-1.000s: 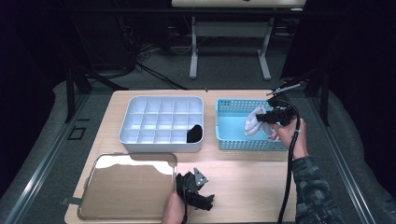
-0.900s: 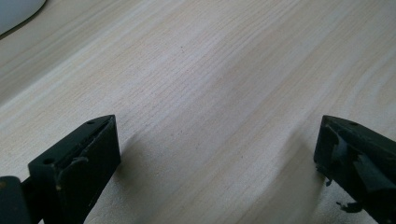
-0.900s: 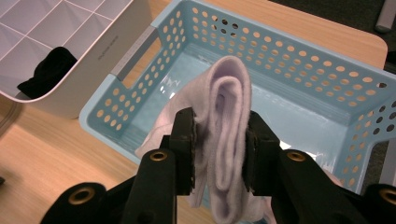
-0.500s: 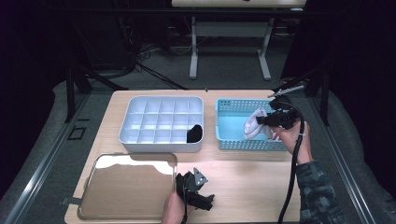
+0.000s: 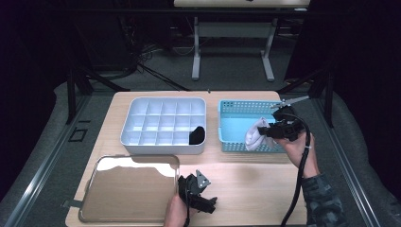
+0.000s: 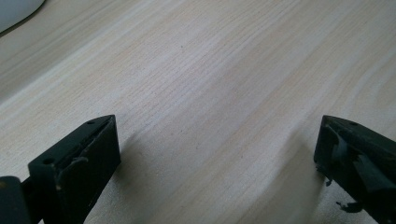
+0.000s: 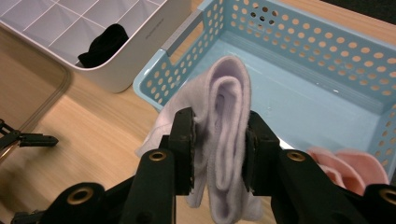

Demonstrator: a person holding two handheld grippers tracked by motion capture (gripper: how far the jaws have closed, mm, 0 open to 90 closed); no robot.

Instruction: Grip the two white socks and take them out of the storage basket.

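Note:
A folded white sock (image 7: 224,116) hangs between the jaws of my right gripper (image 7: 218,144), which is shut on it above the front edge of the blue perforated basket (image 7: 299,51). From above, the white sock (image 5: 254,136) and right gripper (image 5: 270,131) sit at the basket's (image 5: 236,116) near right side. A pink sock (image 7: 348,165) lies in the basket's corner. A black sock (image 5: 196,135) fills one cell of the white divided tray (image 5: 156,118). My left gripper (image 5: 204,201) rests open low over the bare wood, its fingers (image 6: 79,158) far apart.
A shiny metal tray (image 5: 127,189) lies at the table's front left, just left of the left gripper. The white divided tray (image 7: 60,23) stands left of the basket. Bare wooden table top (image 5: 255,184) spreads between both hands.
My right gripper has carried the white sock a little toward the front edge of the basket. The left gripper has stayed put.

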